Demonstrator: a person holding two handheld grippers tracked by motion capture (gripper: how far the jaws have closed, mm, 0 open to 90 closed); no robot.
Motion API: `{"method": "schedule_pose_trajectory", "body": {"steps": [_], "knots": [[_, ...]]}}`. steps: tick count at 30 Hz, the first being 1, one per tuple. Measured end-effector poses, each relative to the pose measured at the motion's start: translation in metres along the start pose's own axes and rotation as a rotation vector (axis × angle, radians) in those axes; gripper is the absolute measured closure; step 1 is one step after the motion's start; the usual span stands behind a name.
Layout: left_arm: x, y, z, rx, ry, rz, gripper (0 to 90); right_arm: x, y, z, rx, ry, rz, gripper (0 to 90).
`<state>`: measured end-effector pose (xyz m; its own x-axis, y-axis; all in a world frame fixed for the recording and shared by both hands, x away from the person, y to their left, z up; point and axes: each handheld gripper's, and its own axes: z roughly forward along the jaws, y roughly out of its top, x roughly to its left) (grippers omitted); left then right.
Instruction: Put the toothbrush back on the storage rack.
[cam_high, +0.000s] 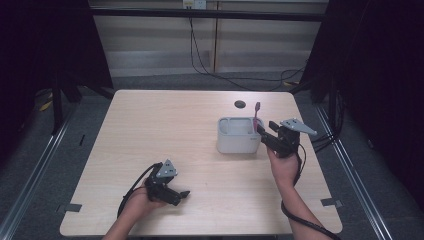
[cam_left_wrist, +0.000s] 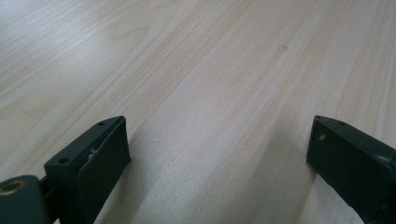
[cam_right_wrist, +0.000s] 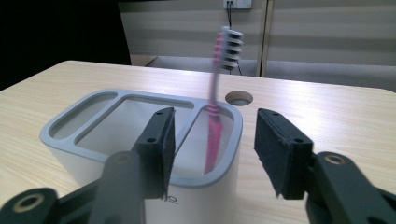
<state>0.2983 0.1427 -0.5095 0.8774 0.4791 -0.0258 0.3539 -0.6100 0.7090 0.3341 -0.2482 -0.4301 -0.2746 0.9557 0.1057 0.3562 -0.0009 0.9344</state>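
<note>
While both tools (cam_high: 261, 131) (cam_high: 182, 195) gape wide, a pink bristled toothbrush (cam_right_wrist: 215, 121) stands in the rounded grey holder (cam_right_wrist: 93, 154).

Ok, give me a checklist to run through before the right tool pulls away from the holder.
1. Toothbrush stands in the end compartment of the holder: ok.
2. Right tool open, jaws apart on either side of the brush: ok.
3. Brush at rest: cannot tell, its head is blurred.
4. Holder upright on the table: ok.
5. Left tool open over bare wood, away from the holder: ok.
</note>
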Motion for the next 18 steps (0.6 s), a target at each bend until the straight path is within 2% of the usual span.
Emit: {"method": "schedule_pose_trajectory", "body": {"steps": [7,18], "knots": [[0.0000,0.0000,0.0000,0.000,0.000,0.000,5.4,-0.0024,0.0010,0.0001,0.015,0.031,0.005,37.0],[0.0000,0.0000,0.0000,-0.001,0.000,0.000,5.4,-0.0054,0.0038,-0.0045,0.051,0.052,-0.024,26.5]]}}
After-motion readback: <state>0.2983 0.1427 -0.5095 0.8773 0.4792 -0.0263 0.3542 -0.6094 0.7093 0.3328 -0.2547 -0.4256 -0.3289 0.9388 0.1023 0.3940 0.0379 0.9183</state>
